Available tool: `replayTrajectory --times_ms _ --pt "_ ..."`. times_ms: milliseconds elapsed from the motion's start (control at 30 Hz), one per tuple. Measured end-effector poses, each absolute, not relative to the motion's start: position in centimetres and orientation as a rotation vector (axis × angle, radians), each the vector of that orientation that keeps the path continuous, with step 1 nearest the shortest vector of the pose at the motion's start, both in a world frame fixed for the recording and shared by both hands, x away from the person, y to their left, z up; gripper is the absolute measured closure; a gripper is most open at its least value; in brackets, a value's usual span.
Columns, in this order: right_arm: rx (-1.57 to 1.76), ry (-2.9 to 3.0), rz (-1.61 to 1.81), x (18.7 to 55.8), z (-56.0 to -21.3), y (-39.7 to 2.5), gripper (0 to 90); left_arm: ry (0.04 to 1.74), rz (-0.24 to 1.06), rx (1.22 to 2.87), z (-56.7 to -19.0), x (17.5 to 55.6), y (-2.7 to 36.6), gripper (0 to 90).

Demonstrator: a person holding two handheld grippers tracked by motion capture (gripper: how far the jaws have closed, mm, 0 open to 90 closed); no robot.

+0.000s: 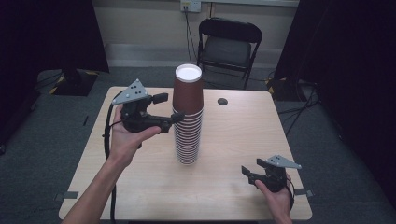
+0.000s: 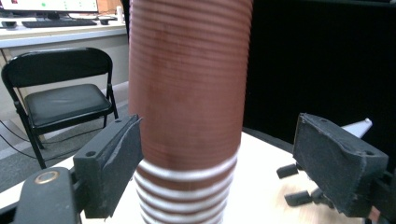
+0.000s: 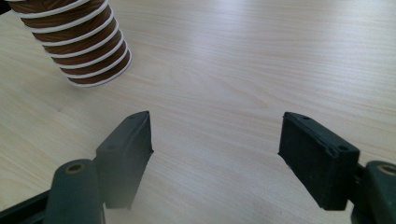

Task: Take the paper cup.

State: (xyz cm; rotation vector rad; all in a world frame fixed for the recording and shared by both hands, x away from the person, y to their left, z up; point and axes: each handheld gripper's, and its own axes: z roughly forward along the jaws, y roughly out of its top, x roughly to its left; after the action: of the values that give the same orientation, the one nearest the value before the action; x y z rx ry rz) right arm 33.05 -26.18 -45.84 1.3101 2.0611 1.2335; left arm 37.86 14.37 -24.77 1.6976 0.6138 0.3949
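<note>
Cup stack [image 1: 188, 116] stands upside down at frame centre on the desk [image 1: 233, 154]. Left gripper [image 1: 175, 112], jaws spread, straddles its upper cups; approach step, closing comes next. Right gripper [image 1: 250, 171] rests released, lower right.

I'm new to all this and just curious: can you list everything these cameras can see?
Cup stack: one stack, upside down, too many to count, brown with white rims, table middle.
Table: one, light wood, centre of the high view.
Cable hole: one, dark, far side of the table, right of the stack.
Chair: one, black folding, beyond the table.
Wall outlet: one, pale, on the wall behind the chair.
Curtains: dark, at both sides of the room.
Left gripper: one, black, open, jaws either side of the stack's upper cup.
Right gripper: one, black, open, low over the table's near right corner, holding nothing.
Hands: two, one on each gripper.
</note>
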Motion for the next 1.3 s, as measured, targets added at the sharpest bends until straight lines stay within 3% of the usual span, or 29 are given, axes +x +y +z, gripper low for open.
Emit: replayTrajectory --times_ms 400,1300 --pt "1.314 2.070 1.226 33.0 -45.9 -26.3 25.8 0.631 0.445 1.732 -22.7 40.6 12.2 14.2" --pt "1.323 2.091 1.213 33.2 -46.1 -26.4 26.1 0.683 0.400 1.782 -25.9 43.5 9.3 7.9"
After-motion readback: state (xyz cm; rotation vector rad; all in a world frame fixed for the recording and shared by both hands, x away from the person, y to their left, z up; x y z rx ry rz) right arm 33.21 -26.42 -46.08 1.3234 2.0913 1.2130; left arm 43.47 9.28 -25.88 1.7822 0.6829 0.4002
